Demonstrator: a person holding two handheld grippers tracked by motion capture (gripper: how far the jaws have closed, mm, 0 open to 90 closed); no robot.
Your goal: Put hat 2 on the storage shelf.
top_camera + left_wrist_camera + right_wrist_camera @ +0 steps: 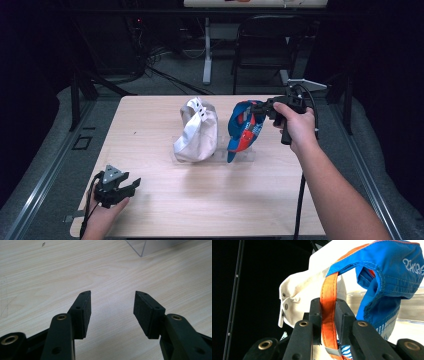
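Right claw [328, 315] is gripping the blue cap's [244, 129] orange strap [328, 305], pinched between its jaws; white cap [196, 131] beside it. Left claw [112, 312] is sitting released over bare surface [50, 272].

Blue cap [244, 131], orange strap [328, 302], upright.

Bare table [210, 200] lies open before 2 caps [197, 131] mid-table.

Bright lit table [165, 200], dark surroundings, soft focus.
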